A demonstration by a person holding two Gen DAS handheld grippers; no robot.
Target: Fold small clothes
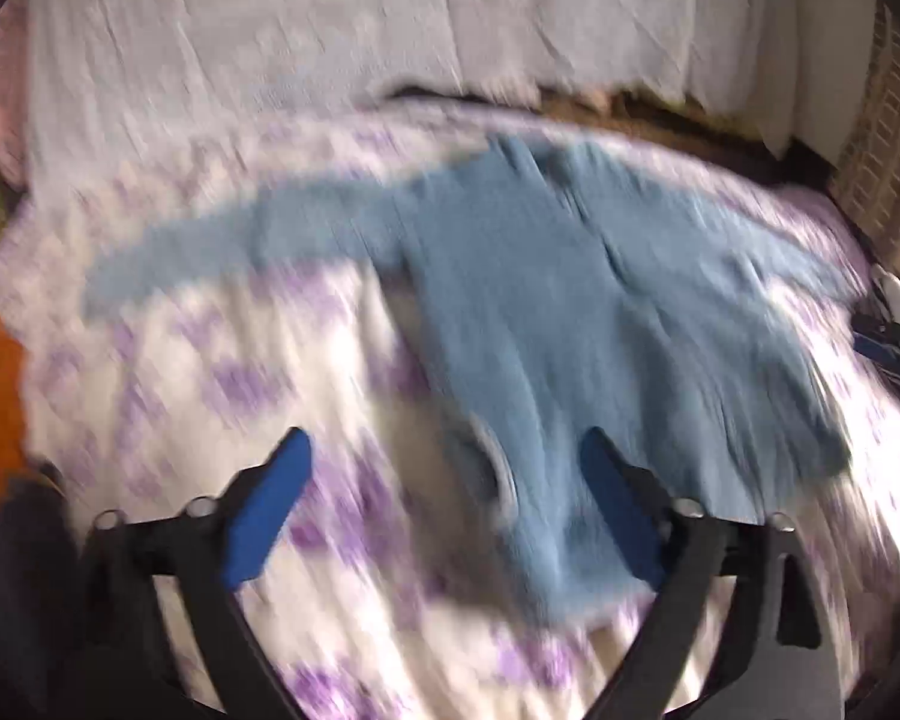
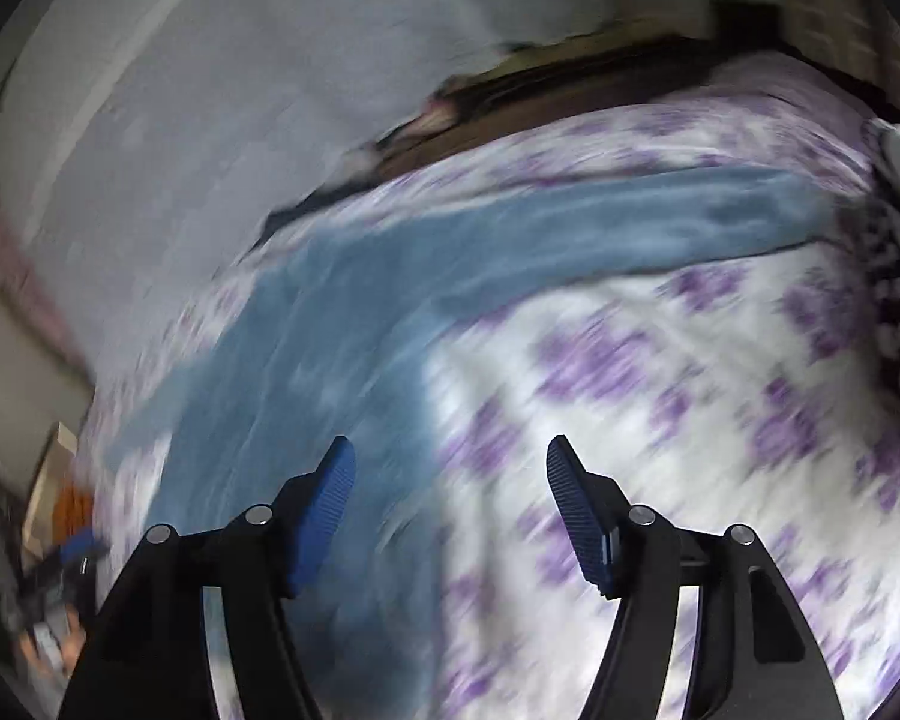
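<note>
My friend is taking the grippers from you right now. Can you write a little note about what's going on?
Left hand-held gripper: open, holding nothing, above the garment's near edge.
Right hand-held gripper: open, holding nothing, by the garment's side edge.
Blue long-sleeved garment: spread flat on the purple-flowered bedspread, sleeves stretched out to both sides.
Done: it looks laid out and let go. No fold shows yet.
Left: probably fold the sleeves in, then the body. The pictures are blurry, so check for wrinkles first.

Small long-sleeved top (image 1: 540,312) spread flat on patterned bedcover (image 1: 222,384), sleeves out to either side, plain sheet (image 1: 270,30) behind, wicker basket (image 1: 882,180) at far right.
</note>
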